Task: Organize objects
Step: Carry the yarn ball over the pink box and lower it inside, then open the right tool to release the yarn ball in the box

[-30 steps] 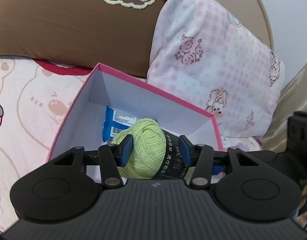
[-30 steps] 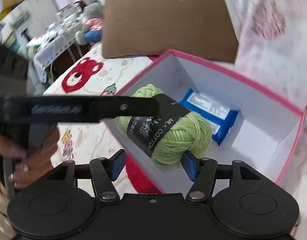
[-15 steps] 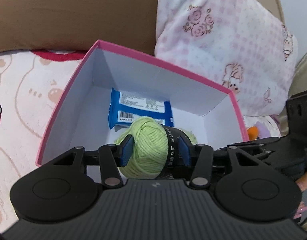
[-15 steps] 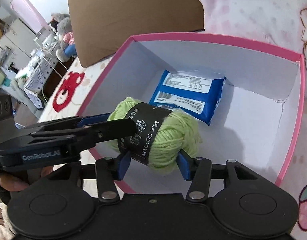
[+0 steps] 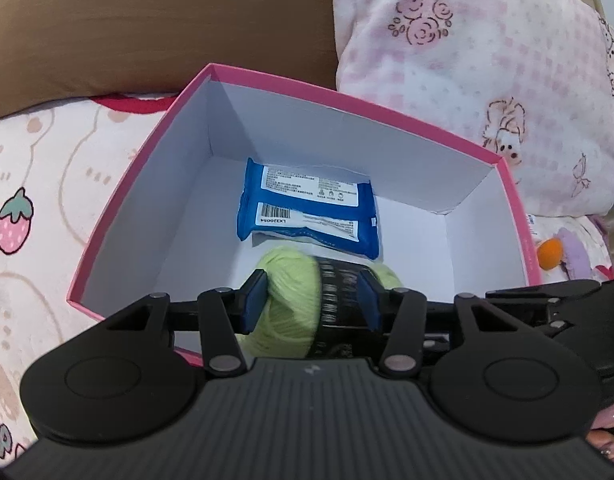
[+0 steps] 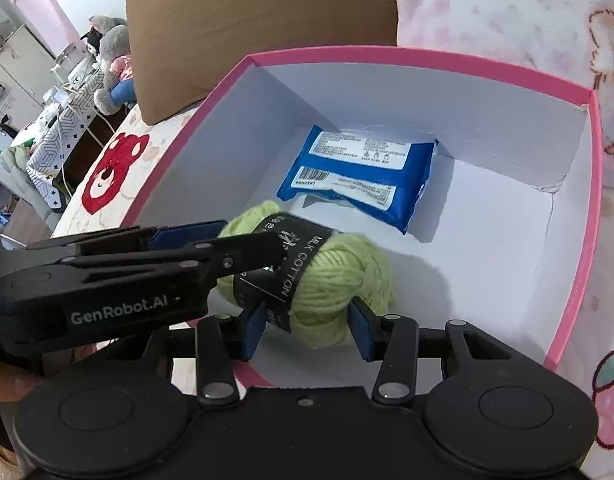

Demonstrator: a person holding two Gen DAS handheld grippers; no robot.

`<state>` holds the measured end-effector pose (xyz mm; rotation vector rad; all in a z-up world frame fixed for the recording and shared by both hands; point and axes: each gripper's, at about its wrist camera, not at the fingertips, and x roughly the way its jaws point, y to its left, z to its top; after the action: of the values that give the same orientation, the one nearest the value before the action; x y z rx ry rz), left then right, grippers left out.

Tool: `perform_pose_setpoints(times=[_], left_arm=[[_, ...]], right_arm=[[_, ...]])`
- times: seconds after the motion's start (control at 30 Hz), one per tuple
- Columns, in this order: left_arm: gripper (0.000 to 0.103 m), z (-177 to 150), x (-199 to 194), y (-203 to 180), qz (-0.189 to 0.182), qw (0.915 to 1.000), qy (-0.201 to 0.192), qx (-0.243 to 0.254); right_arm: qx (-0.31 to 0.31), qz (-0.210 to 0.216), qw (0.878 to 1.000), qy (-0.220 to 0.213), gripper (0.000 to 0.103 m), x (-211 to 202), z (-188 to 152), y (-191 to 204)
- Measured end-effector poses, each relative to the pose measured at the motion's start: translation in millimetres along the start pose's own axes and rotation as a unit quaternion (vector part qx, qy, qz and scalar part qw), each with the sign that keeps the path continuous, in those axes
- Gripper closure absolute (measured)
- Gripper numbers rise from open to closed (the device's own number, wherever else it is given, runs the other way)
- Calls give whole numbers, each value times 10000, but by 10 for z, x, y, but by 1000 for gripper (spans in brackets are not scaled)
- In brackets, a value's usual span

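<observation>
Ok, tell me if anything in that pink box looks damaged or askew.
The pink box has a torn seam at its far right inner corner. The blue packet lies flat; the green yarn ball looks intact.

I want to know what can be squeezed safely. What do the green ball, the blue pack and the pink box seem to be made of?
Green ball: soft matte yarn, its strands visible; the black band reads MILK COTTON. Blue pack: glossy plastic film, probably, with shiny creases and printed labels. Pink box: stiff matte cardboard, it seems, with thin flat walls, folded corners and a white inside.

brown cushion [image 5: 159, 20] | pink floral pillow [image 5: 487, 60] | plush toys [image 6: 107, 52] far left
</observation>
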<state>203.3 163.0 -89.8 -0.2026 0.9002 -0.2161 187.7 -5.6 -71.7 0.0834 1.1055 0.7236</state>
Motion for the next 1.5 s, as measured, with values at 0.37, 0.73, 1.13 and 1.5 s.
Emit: perform_pose_setpoints(times=[0.37,0.73,1.13,1.5], left_arm=[[47,65,-146,64,-224,9980,320,-501],[31,45,-603,-196,10,9999,143,-29],[9,66,-1162,-588,352,9989,-21,321],[6,28,-1461,-626,432,9981,278,338]], right_arm=[[-1029,-533,9922,-465,48,-333,-79,336],[-1573,-873,9814,-672,38,-730,-201,641],[-1679,-1143,9765,-717,22,-1189,-303,815],[-1609,-1090,9786,-683,14,-1492,-396,940]])
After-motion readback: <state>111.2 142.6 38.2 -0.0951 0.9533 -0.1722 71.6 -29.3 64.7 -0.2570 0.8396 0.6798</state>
